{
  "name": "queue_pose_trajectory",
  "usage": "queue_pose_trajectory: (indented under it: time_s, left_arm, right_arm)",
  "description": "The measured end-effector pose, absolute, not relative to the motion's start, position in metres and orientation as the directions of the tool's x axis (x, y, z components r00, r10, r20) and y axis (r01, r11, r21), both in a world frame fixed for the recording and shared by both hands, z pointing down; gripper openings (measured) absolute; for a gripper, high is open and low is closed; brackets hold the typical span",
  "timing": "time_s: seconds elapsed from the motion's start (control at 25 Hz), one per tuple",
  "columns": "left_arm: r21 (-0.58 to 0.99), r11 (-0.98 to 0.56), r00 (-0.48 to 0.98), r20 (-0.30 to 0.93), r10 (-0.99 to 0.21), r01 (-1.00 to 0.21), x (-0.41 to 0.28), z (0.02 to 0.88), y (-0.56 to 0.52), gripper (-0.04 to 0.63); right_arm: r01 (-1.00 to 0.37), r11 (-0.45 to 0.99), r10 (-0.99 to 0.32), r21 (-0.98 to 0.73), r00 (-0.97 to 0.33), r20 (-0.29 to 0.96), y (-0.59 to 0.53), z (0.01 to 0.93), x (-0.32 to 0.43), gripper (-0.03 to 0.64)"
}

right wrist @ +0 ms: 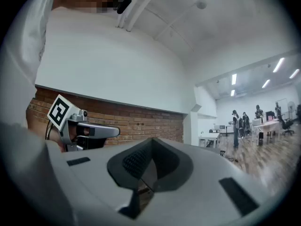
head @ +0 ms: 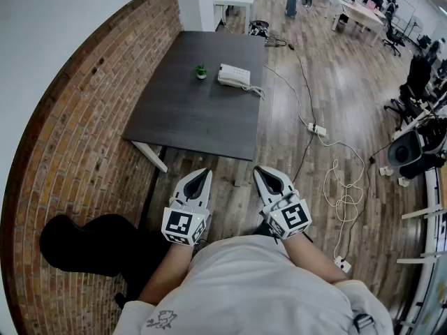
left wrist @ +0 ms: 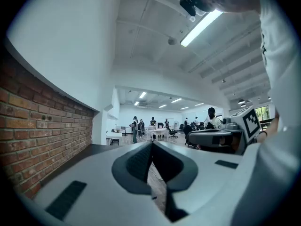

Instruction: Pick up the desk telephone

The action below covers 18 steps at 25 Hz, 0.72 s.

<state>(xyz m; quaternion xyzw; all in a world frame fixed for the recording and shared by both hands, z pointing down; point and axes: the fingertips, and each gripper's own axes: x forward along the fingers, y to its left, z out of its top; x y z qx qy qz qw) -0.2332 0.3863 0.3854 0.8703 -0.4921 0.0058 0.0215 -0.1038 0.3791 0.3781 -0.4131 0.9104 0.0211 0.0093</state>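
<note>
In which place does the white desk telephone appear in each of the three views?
Head view: the desk telephone lies in the upper middle, on the far right part of the dark table, right of a small plant.
Left gripper view: it is not visible.
Right gripper view: it is not in it.
Shared landmark: the brick wall, at the left in all three views.
</note>
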Motion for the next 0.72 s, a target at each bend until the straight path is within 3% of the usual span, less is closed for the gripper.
queue_pose_trajectory:
  time_s: [0.72]
  left_arm:
    - [0.050, -0.521, 0.523, 0.033, -0.852, -0.852, -0.203, 0.391, 0.359, 0.011]
  right_arm:
    - [-0.749, 0.662, -0.749, -0.009, -0.662, -0.022, 0.347, 0.388, -0.077, 0.005]
